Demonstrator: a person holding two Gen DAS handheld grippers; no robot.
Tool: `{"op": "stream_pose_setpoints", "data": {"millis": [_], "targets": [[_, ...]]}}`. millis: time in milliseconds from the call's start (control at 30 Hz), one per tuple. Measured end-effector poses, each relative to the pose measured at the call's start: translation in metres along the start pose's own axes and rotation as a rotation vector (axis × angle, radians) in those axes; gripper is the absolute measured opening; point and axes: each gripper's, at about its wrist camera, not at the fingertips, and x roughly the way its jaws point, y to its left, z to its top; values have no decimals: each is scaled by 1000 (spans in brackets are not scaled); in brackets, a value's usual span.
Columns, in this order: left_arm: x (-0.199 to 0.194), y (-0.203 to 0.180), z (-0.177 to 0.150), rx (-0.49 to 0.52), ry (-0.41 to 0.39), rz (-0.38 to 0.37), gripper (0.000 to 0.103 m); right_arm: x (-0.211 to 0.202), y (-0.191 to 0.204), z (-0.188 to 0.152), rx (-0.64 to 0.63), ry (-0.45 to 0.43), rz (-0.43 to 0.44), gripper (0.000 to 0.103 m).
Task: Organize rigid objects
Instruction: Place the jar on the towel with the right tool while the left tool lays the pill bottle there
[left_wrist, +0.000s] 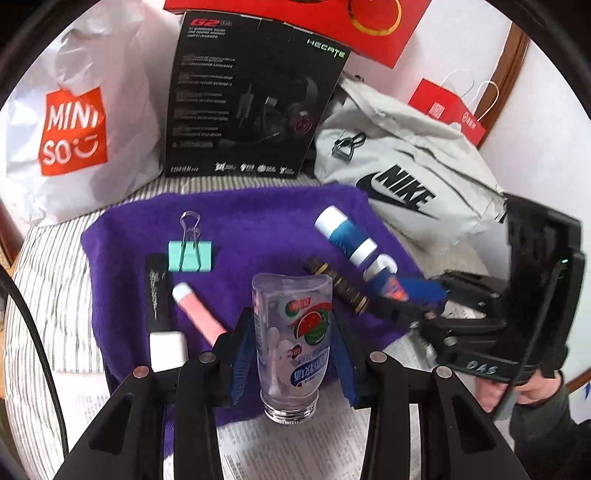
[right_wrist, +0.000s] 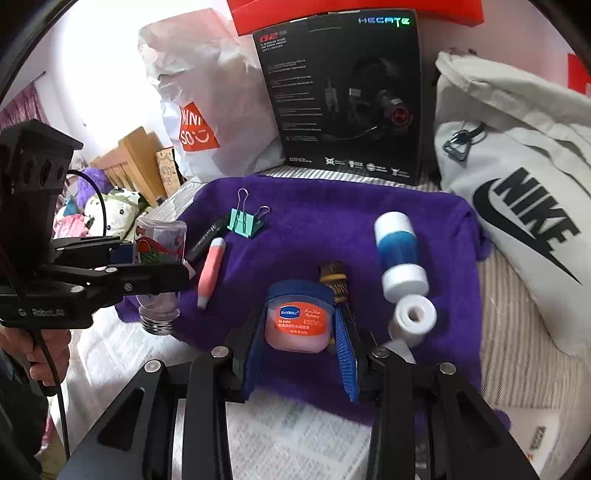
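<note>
While the left claw (left_wrist: 291, 354) is clamped on a clear plastic bottle (left_wrist: 291, 347) with a watermelon label, threaded neck toward the camera, the right claw (right_wrist: 299, 350) is clamped on a small lip-balm jar (right_wrist: 298, 321) with a blue lid. Both are held over a purple towel (right_wrist: 332, 221). Just ahead of the right claw lies a dark patterned tube (right_wrist: 334, 280); ahead and to its right lie a blue-and-white cylinder (right_wrist: 399, 254) and a white roll (right_wrist: 413, 319). Ahead-left of the left claw lie a pink tube (left_wrist: 197, 314), a black tube (left_wrist: 157, 291) and a mint binder clip (left_wrist: 190, 254).
</note>
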Motion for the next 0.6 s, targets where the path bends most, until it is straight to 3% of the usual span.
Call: {"op": "stream_pose_setpoints", "data": {"millis": [267, 600], "targets": [[27, 19, 26, -23, 32, 14, 38, 36, -3, 6, -14, 57, -1, 36], [68, 33, 31, -42, 94, 34, 38, 48, 7, 3, -87, 67, -11, 36]]}}
